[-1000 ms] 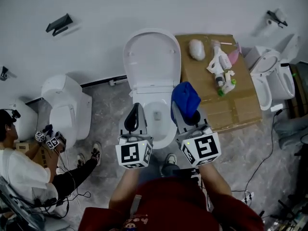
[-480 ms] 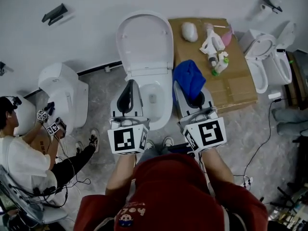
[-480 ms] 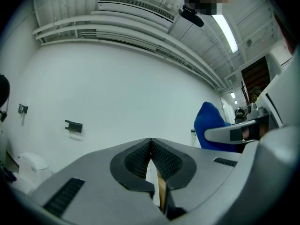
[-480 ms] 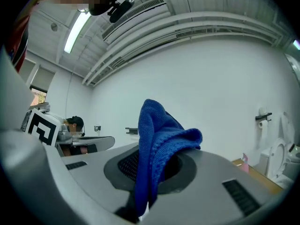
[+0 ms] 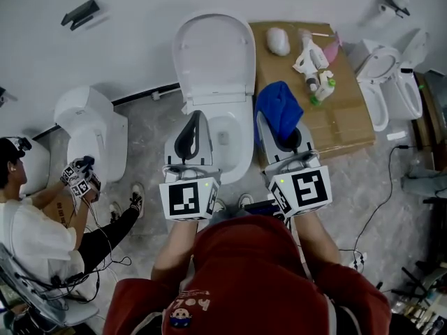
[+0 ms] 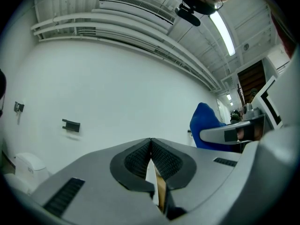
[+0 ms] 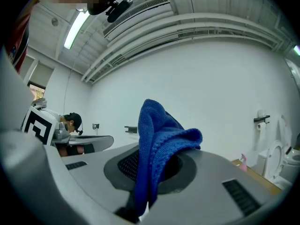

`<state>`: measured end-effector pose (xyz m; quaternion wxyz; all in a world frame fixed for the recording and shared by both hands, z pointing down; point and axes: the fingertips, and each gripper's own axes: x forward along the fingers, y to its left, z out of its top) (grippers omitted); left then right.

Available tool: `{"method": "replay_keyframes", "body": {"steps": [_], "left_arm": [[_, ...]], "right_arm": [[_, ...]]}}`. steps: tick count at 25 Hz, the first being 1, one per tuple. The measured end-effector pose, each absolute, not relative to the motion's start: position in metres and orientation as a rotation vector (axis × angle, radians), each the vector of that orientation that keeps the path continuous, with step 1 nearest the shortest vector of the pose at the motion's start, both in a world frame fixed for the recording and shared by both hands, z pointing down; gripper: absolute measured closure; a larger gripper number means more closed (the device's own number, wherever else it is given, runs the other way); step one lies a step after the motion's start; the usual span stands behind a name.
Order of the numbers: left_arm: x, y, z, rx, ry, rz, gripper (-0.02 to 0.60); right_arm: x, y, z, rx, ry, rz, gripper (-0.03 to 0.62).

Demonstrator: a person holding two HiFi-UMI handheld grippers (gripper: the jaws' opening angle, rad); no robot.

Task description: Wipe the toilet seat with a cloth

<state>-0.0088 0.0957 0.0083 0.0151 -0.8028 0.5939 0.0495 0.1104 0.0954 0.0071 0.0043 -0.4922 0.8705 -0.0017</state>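
A white toilet (image 5: 237, 160) stands against the wall with its lid (image 5: 214, 54) raised, seen from above in the head view. My left gripper (image 5: 195, 119) hovers over the bowl's left rim, jaws shut with nothing between them; its pads (image 6: 151, 159) meet in the left gripper view. My right gripper (image 5: 279, 121) is held over the bowl's right side, shut on a blue cloth (image 5: 279, 108). In the right gripper view the blue cloth (image 7: 157, 149) bulges up from between the jaws. Both grippers point up toward the white wall.
A flat cardboard sheet (image 5: 328, 103) right of the toilet carries a white pad, spray bottles (image 5: 314, 68) and a pink item. Other toilets stand at left (image 5: 91, 135) and right (image 5: 387, 82). A seated person (image 5: 35, 236) with small grippers is at lower left; cables lie on the floor.
The head view has shifted, so the toilet now sits higher in the picture. Both grippers stay side by side over the bowl, with the cloth still held in the right one.
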Motion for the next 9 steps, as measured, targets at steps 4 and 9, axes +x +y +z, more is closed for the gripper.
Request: {"method": "replay_keyframes", "body": {"steps": [4,9], "left_arm": [[-0.015,0.096,0.009,-2.498,1.856,0.157,0.566],[-0.023,0.091,0.011,-2.492,1.865,0.151,0.566]], "right_arm": [[0.107,0.095,0.008,-1.557,2.729,0.008,0.536],[0.105,0.088,0.008,-1.565,2.735,0.011,0.536]]}}
